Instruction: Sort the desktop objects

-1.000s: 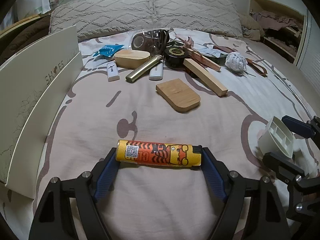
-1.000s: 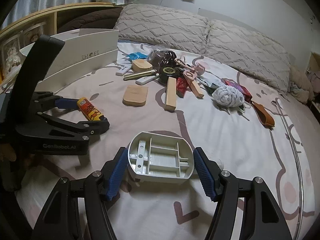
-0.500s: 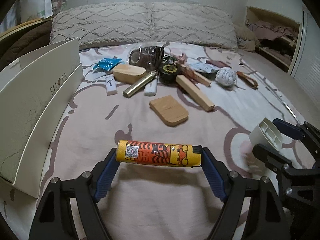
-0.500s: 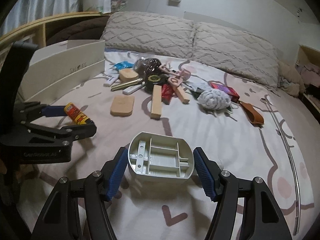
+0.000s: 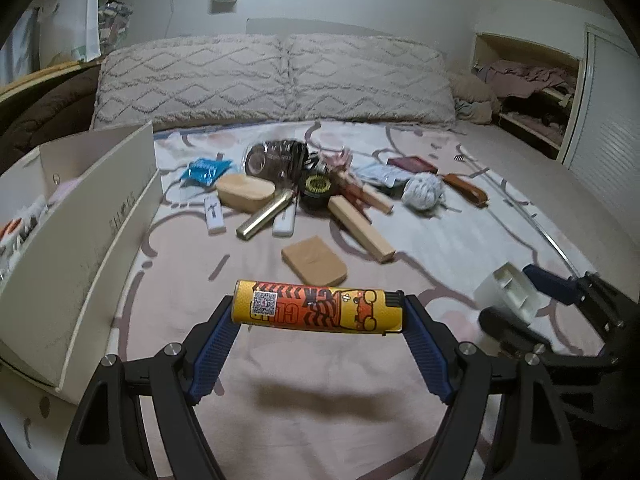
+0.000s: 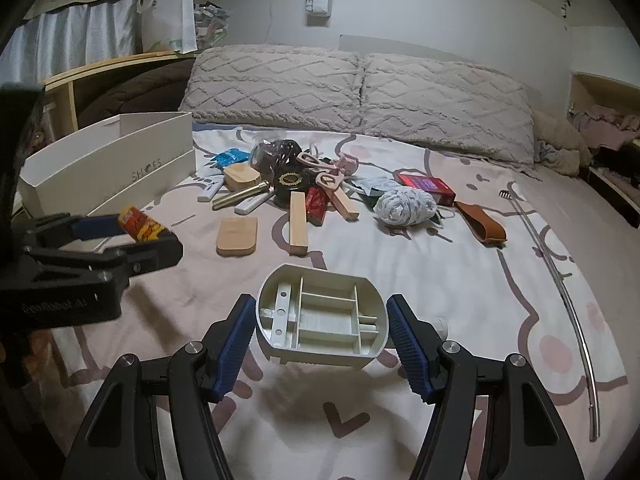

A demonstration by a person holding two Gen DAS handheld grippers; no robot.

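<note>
A wide bed (image 6: pixel 460 280) with a pale pink patterned sheet fills the room. Two grey textured pillows (image 6: pixel 360 92) lie against the plain white wall (image 6: pixel 440 8). An open wooden shelf recess (image 5: pixel 528 92) holds crumpled clothes. Light is dim and indoor.
</note>
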